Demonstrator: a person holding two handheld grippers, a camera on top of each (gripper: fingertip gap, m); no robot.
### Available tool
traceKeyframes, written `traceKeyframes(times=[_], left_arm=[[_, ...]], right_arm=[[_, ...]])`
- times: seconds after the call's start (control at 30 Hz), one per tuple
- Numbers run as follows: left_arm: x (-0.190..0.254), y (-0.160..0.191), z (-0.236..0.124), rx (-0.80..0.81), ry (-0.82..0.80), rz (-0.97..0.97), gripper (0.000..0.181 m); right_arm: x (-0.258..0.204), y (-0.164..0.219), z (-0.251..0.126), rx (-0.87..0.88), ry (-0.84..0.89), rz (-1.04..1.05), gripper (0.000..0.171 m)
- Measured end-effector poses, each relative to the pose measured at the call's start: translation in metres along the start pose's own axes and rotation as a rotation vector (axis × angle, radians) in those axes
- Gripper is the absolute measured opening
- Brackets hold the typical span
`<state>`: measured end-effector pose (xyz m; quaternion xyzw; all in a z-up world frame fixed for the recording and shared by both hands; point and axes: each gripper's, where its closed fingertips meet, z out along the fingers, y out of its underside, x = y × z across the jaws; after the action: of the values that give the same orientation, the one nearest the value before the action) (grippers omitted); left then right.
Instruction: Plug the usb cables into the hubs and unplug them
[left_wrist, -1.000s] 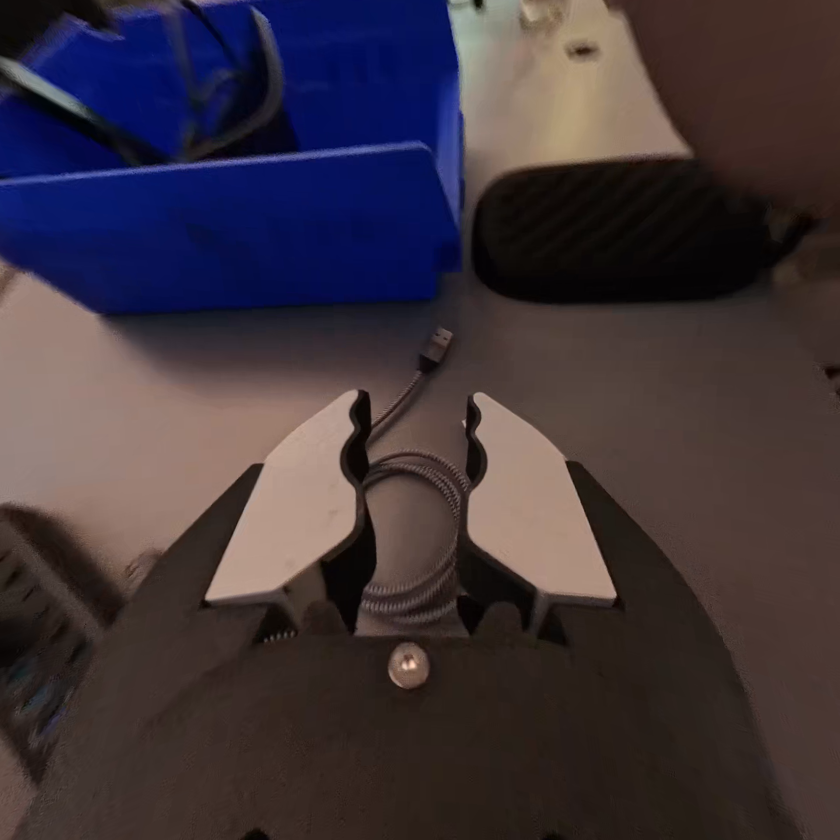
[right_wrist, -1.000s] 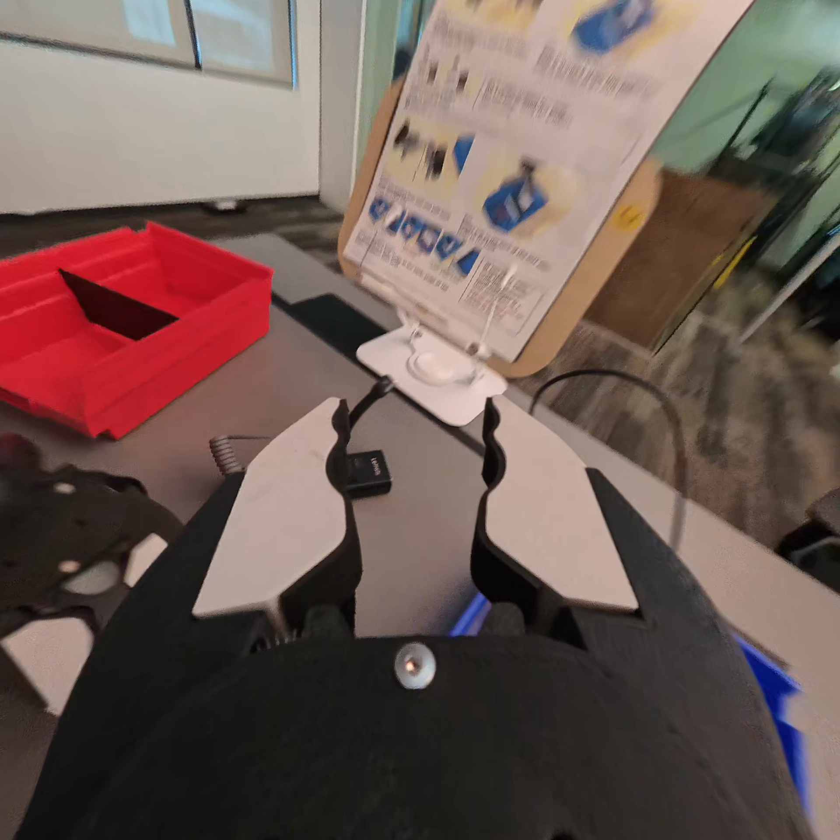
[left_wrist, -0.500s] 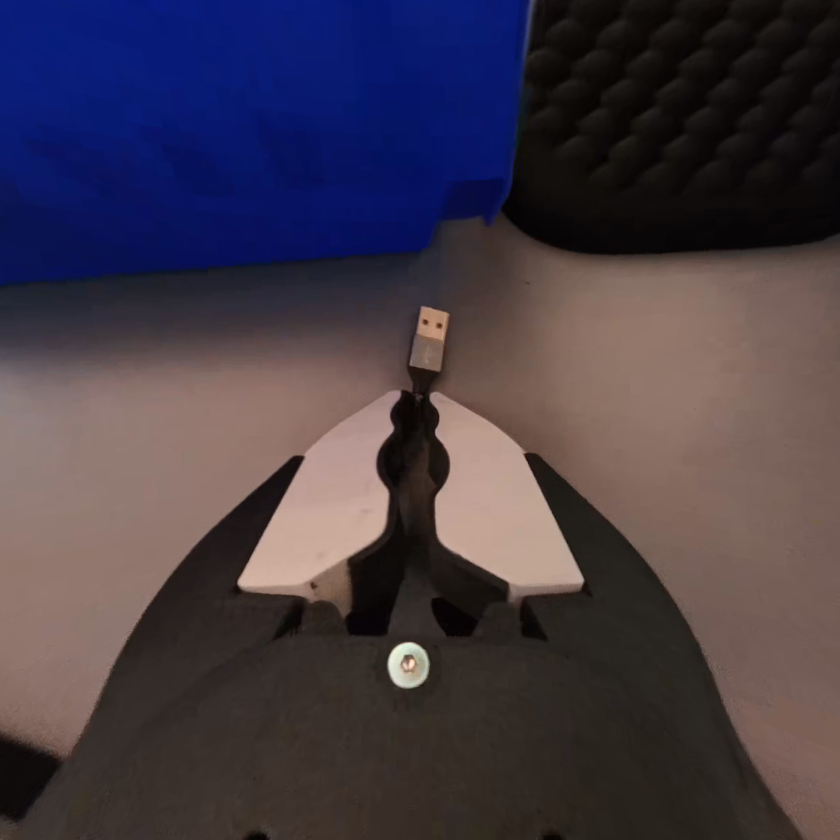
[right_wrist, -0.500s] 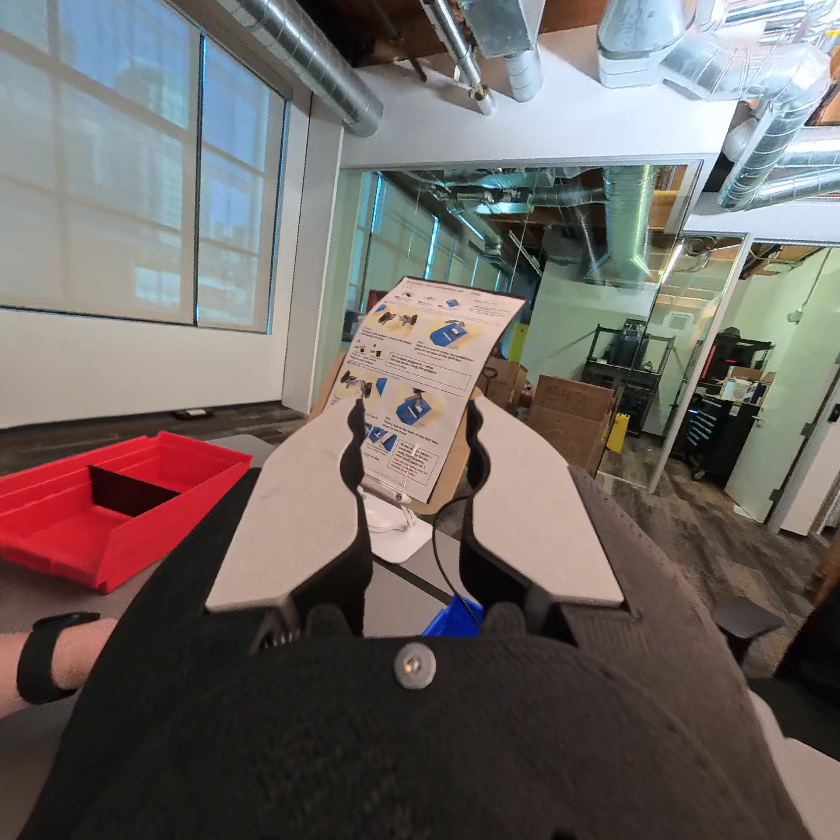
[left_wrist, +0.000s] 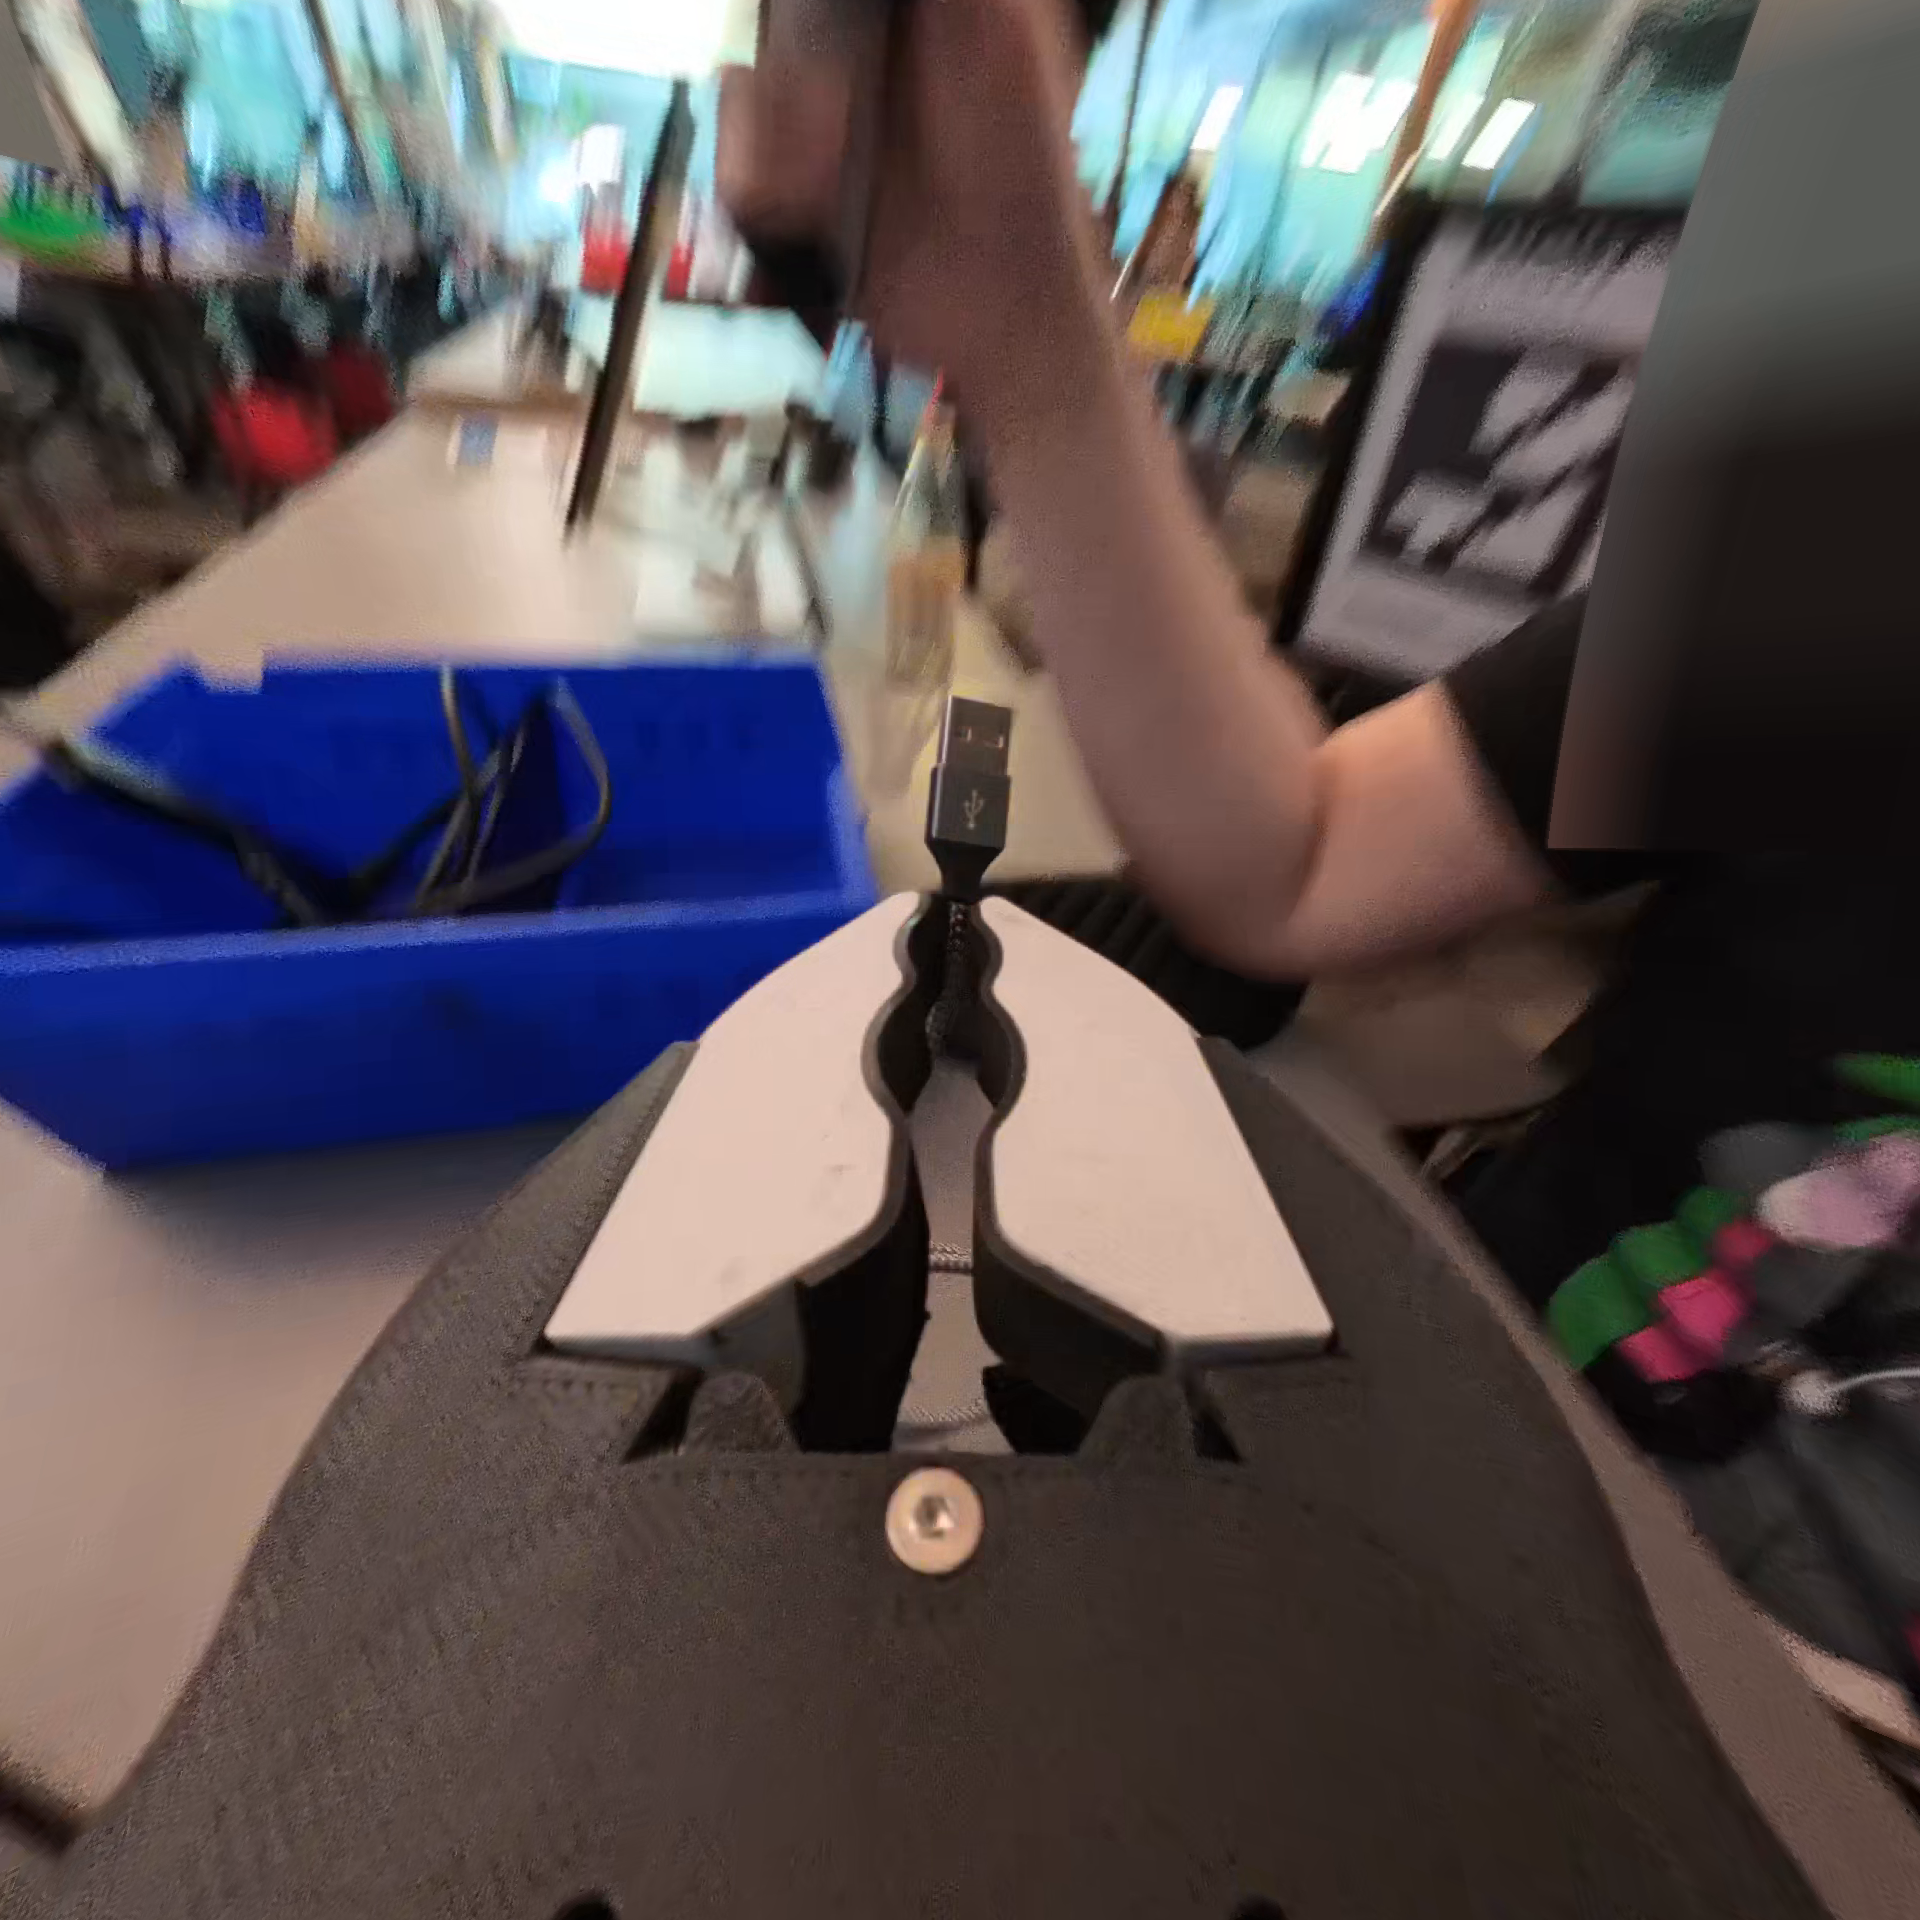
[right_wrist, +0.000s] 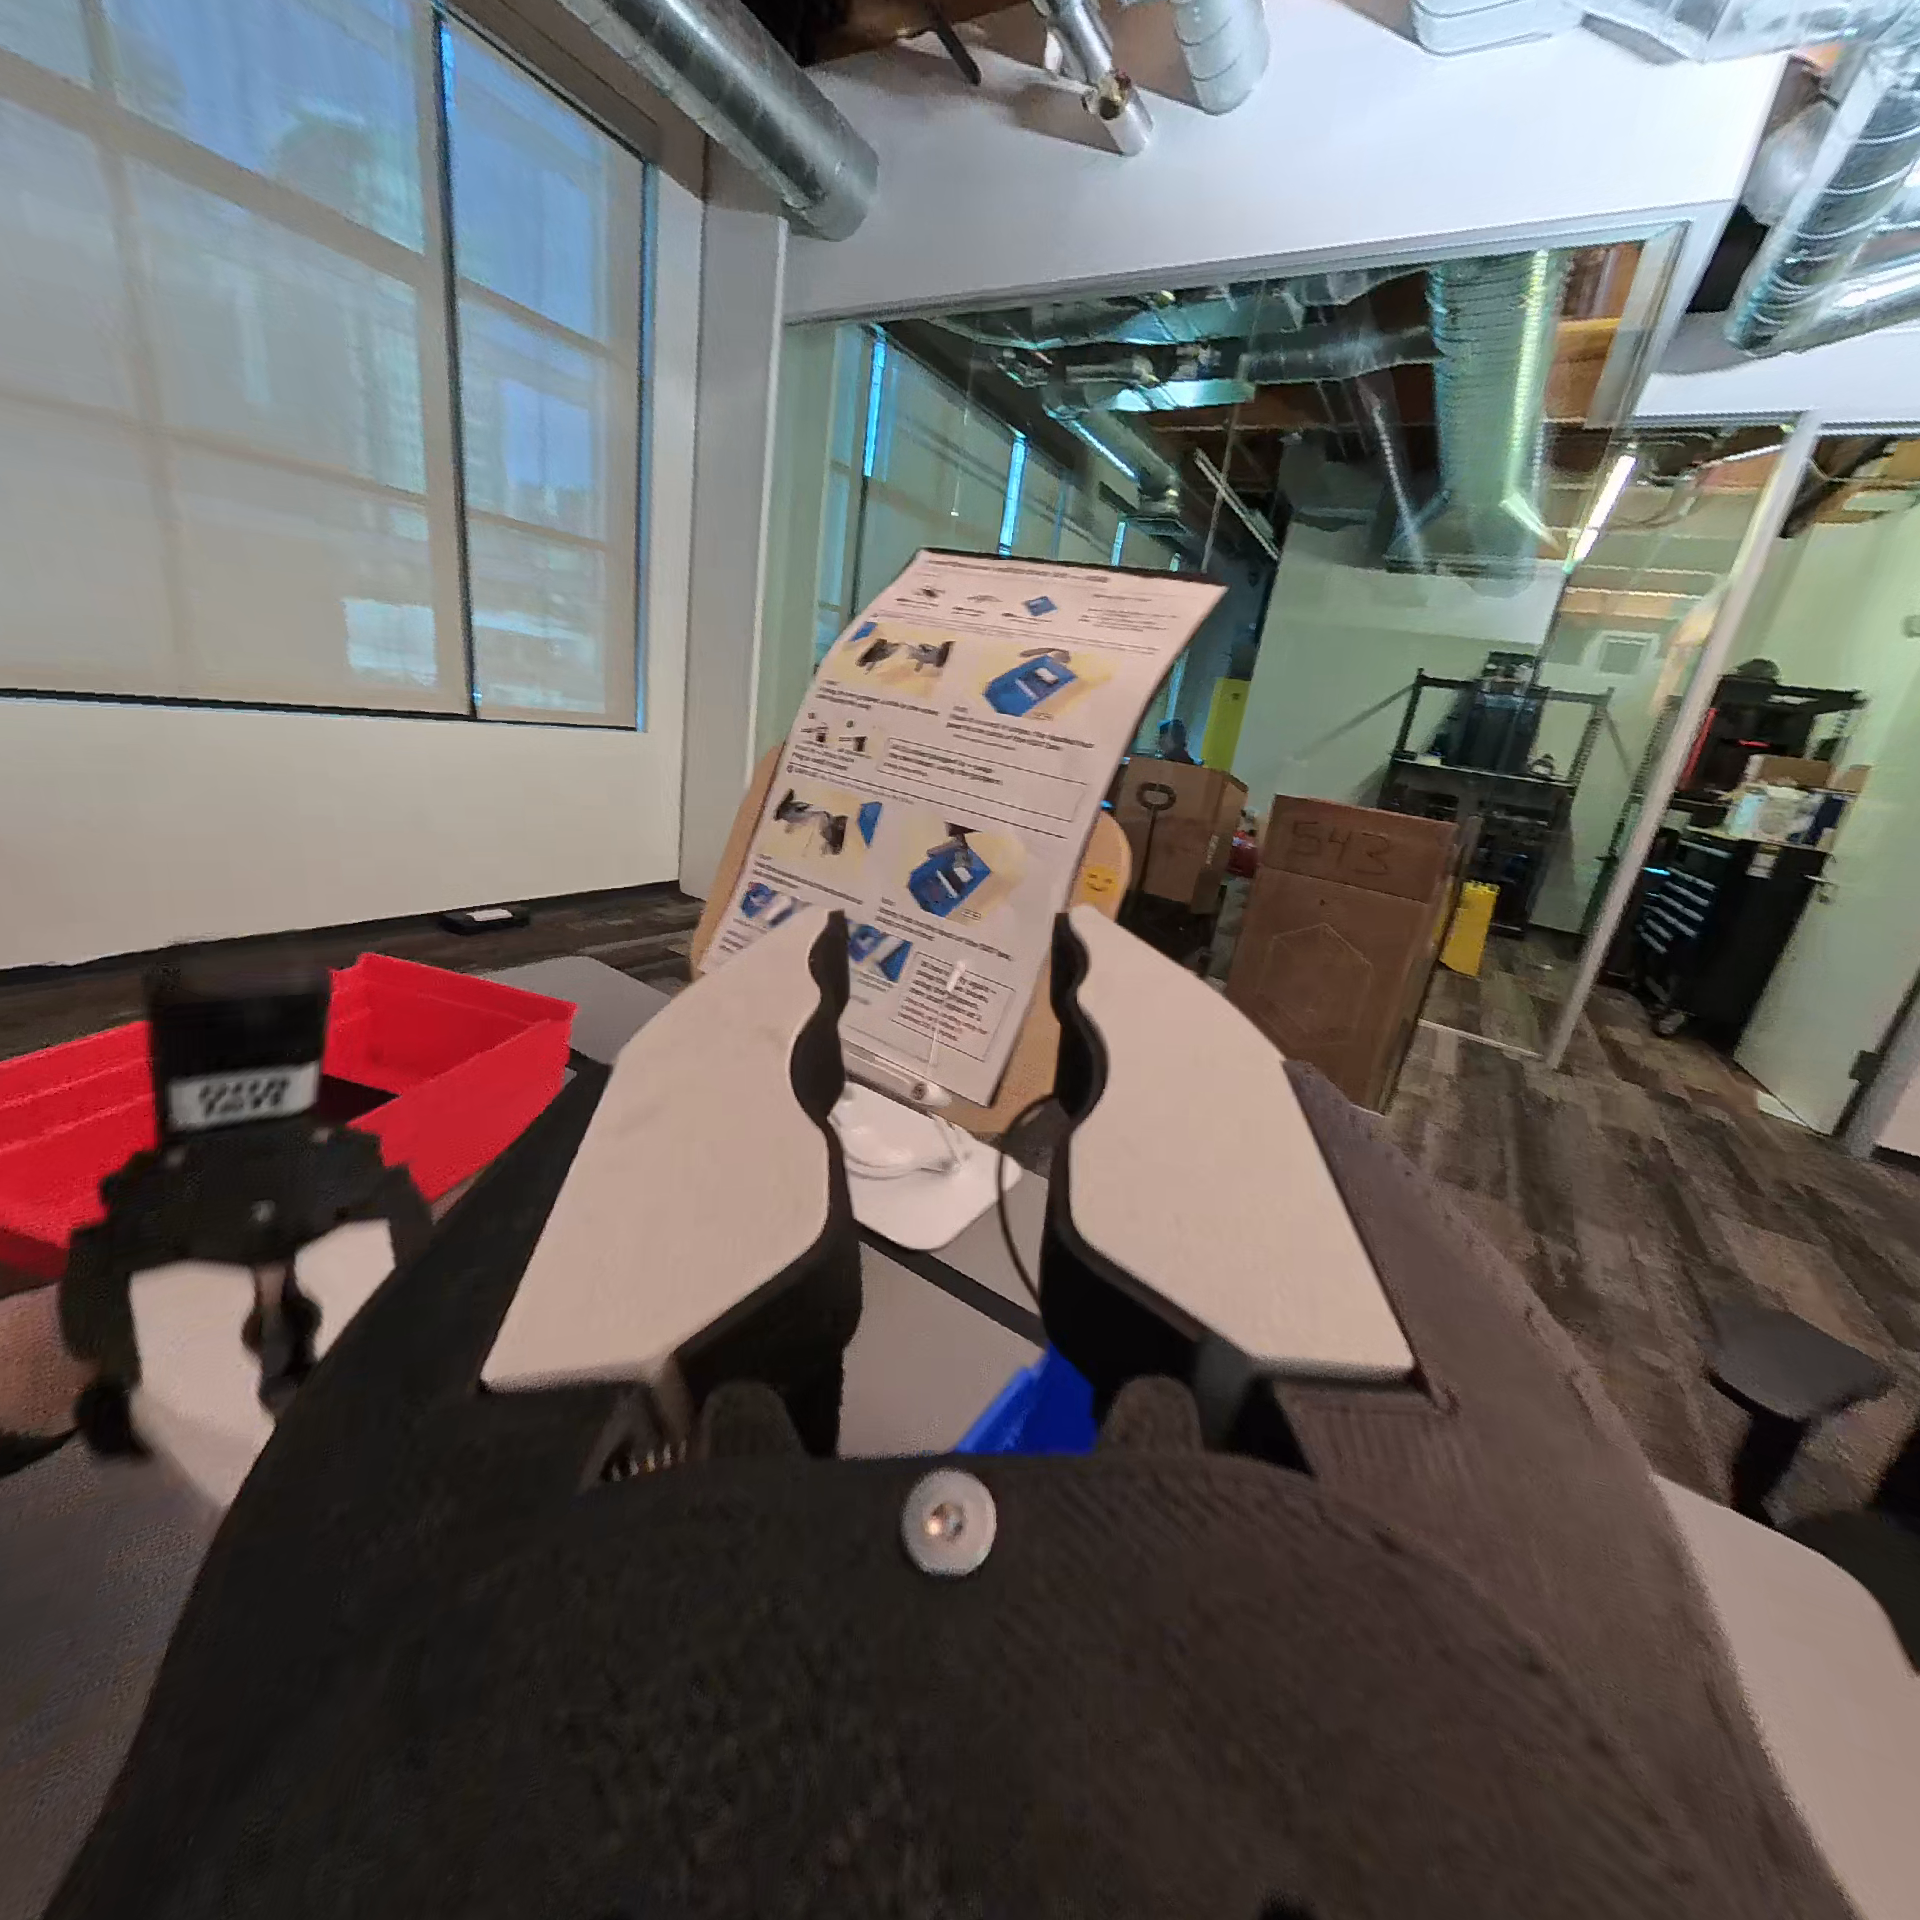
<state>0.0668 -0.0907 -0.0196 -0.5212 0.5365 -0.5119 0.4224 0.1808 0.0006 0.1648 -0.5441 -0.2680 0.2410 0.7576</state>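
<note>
My left gripper (left_wrist: 954, 906) is shut on a braided USB cable just behind its dark plug (left_wrist: 972, 781), which sticks out past the fingertips, raised above the table. The rest of the cable runs back between the fingers. My right gripper (right_wrist: 943, 935) is open and empty, raised high above the table and facing the room. The left gripper also shows in the right wrist view (right_wrist: 244, 1216), low at the left, held by a hand. No hub shows in either view.
A blue bin (left_wrist: 436, 997) with dark cables stands left of the plug. A person's forearm (left_wrist: 1143, 582) crosses right behind it. A red bin (right_wrist: 447, 1049) sits at the left. An instruction sheet on a stand (right_wrist: 966, 790) is ahead; coloured objects (left_wrist: 1704, 1278) lie at the right.
My left gripper closed on the cable behind the plug and lifted it off the table, tilting up. My right gripper rose from the table and stayed open.
</note>
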Motion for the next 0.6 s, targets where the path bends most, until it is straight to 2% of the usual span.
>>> traceKeyframes(times=[0.1,0.2,0.33,0.4,0.6], left_arm=[[0.013,-0.050,-0.042,0.277,0.126,-0.042,0.003],[0.021,-0.068,-0.066,0.410,0.191,-0.037,0.003],[0.030,-0.082,-0.085,0.513,0.255,-0.039,0.003],[0.033,-0.087,-0.095,0.558,0.274,-0.037,0.003],[0.035,-0.094,-0.104,0.572,0.207,0.011,0.003]], right_arm=[[-0.029,0.004,0.020,0.020,-0.101,0.018,0.038],[-0.082,0.010,0.040,0.033,-0.295,0.023,0.037],[-0.158,0.021,0.049,0.051,-0.594,0.034,0.039],[-0.183,0.029,0.049,0.030,-0.712,0.054,0.045],[-0.219,0.044,0.059,0.004,-0.787,0.134,0.046]])
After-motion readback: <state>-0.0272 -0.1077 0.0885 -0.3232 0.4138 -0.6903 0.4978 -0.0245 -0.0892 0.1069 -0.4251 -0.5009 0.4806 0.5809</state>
